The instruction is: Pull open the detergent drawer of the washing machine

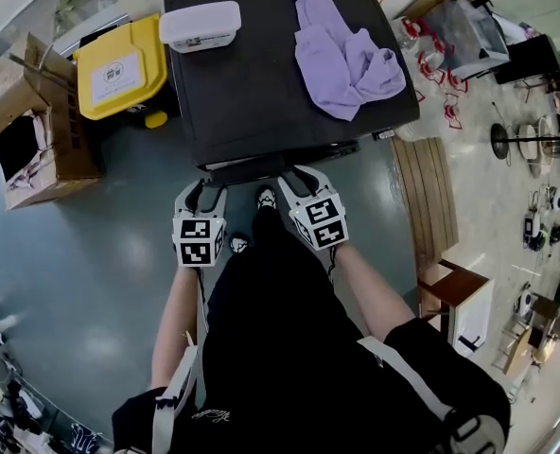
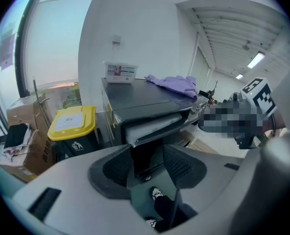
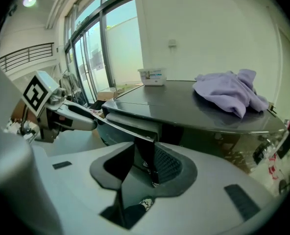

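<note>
**Item:** detergent drawer (image 1: pixel 280 162), with a dark front panel and a pale tray. It stood partly pulled out from the front edge of the washing machine (image 1: pixel 261 112), directly ahead of both sets of fingers and a little above their tips.

**Open room:** Bare grey floor (image 1: pixel 91 253) lay outward of the left fingers and behind them. A yellow bin (image 1: pixel 124 69) and a cardboard box (image 1: pixel 29 130) stood well apart, ahead of the left fingers and outward. A slatted wooden board (image 1: pixel 429 201) lay well apart on the outer side of the right fingers. The person's shoes (image 1: pixel 266 197) stood between the two grippers, below the drawer's edge.

**Machine top, beyond the fingers:** A white box (image 1: pixel 200 25) and a purple cloth (image 1: pixel 341 60) both lay well back from the drawer.

**Left gripper** (image 1: pixel 204 189)**:** The fingers (image 2: pixel 116 168) stood fairly wide apart. The drawer's dark front filled the gap just past the tips, and nothing was clamped.

**Right gripper** (image 1: pixel 297 176)**:** The fingers (image 3: pixel 168 164) stood apart, more narrowly than the left. The drawer's end stood in the gap, its edge close beside the right-hand pad, and the fingers were not clamped on it.
</note>
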